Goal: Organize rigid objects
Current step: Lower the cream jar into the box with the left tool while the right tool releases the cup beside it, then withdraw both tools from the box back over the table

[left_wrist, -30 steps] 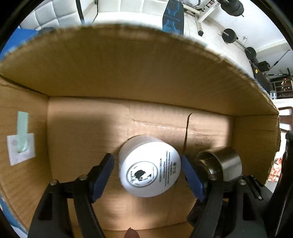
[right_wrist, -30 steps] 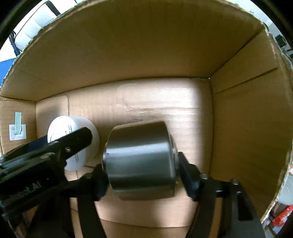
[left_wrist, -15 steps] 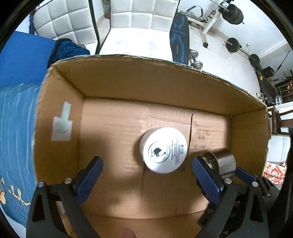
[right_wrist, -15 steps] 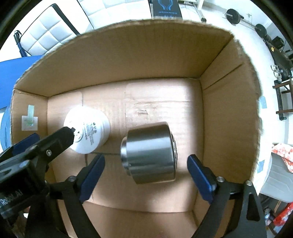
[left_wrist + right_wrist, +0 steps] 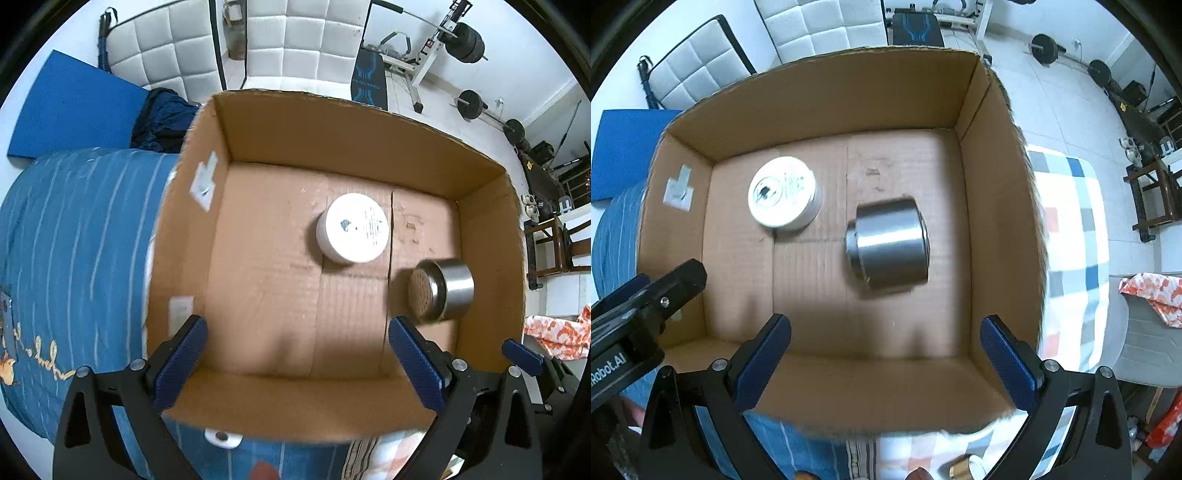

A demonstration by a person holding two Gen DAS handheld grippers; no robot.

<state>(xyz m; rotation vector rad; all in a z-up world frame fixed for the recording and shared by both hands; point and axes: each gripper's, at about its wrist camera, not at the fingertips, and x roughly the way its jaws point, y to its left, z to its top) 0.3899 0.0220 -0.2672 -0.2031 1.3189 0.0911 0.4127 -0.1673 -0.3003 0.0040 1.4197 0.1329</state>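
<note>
The round white plastic jar point(image 5: 352, 229) stands upright on the floor of the open brown cardboard box point(image 5: 332, 125), near the steel cylindrical container point(image 5: 890, 245) lying on its side. Both the left gripper point(image 5: 299, 363) and the right gripper point(image 5: 886, 362) hang above the box's near wall, jaws spread wide after just opening, nothing between them.

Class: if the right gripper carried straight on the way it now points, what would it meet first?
Probably the bare floor of the cardboard box, just short of the steel cylinder; the right gripper is open and empty. Depth is uncertain.

We see a matt corrugated cardboard box point(image 5: 827, 92), a glossy brushed-metal cup point(image 5: 892, 242), a smooth white plastic jar point(image 5: 781, 195), and striped blue cloth point(image 5: 74, 236) beneath
</note>
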